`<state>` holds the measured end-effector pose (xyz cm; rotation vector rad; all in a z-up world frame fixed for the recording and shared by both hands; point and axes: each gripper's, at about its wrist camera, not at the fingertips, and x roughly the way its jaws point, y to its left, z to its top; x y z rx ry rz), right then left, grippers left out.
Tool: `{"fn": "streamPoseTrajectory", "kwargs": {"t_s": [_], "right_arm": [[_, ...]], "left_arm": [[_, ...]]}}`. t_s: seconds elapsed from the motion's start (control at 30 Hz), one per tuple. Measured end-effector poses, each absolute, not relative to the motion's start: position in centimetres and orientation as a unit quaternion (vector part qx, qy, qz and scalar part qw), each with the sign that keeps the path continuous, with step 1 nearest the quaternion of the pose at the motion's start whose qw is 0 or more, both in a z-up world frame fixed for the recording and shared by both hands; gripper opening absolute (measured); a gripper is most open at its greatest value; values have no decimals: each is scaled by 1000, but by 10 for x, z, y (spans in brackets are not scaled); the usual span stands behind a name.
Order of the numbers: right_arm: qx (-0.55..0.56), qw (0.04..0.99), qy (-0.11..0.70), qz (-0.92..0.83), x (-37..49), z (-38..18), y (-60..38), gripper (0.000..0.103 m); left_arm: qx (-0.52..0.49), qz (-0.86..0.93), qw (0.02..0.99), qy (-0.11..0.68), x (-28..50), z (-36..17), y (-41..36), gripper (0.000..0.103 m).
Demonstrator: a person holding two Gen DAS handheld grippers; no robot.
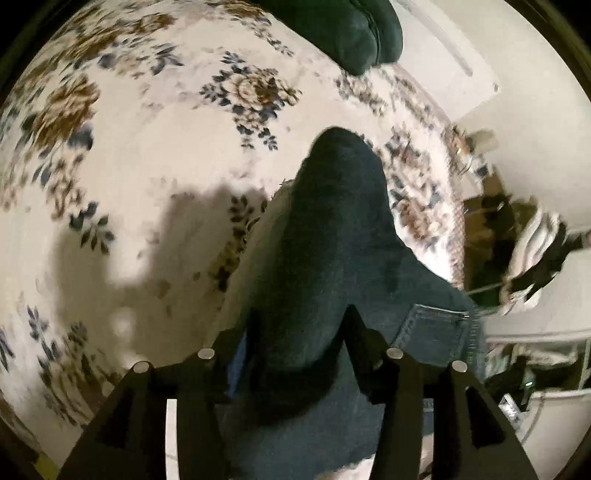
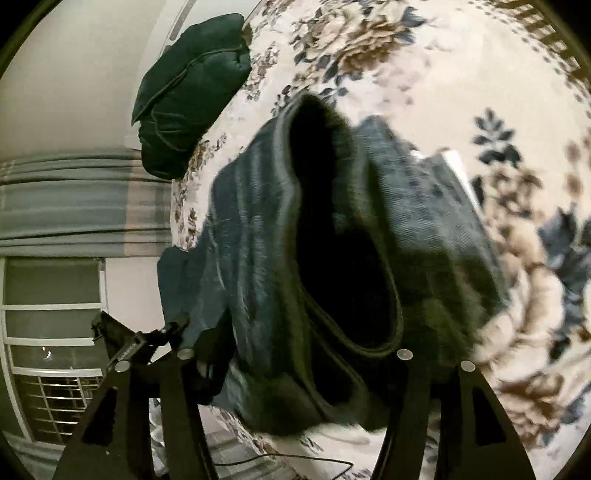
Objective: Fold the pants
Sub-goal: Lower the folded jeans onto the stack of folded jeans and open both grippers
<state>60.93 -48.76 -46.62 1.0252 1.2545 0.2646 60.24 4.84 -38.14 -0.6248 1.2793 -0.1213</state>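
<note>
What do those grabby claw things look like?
Each hand-held gripper is matte black. The left hand-held gripper and the right hand-held gripper each have two wedge-shaped fingers, wide at the base and narrowing to the tips, with triangular cut-outs and small round silver studs on top. No sleeves or cables on them show.

Floral bedspread [image 1: 155, 155]; jeans [image 1: 332, 240], green pillow [image 1: 354, 33] on it.

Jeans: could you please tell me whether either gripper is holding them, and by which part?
Probably nothing is gripped: the jeans lie bunched inside the left gripper and the right gripper, but both stand open around the denim.
</note>
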Motion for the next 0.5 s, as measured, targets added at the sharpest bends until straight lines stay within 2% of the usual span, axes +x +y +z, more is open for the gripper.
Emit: {"fn": "streamPoseTrajectory", "kwargs": {"t_s": [0.13,0.23,0.33,0.4,0.5], "right_arm": [[435,696,561,104,595,-456,-501,62],[378,714,585,75,592,-449,-495,62],[324,727,604,47,587,-448,-486,62],[298,734,610,36,588,-451,-482,62],[251,745,618,20,592,-450,-475,72]], "left_arm": [[-260,-29,777,573,571,-365,52,60],[-202,6,789,580,572,-372,43,72],[-148,26,796,586,580,-387,35,80],[-123,34,800,586,586,-395,32,84],[-99,37,802,588,591,-393,28,84]]}}
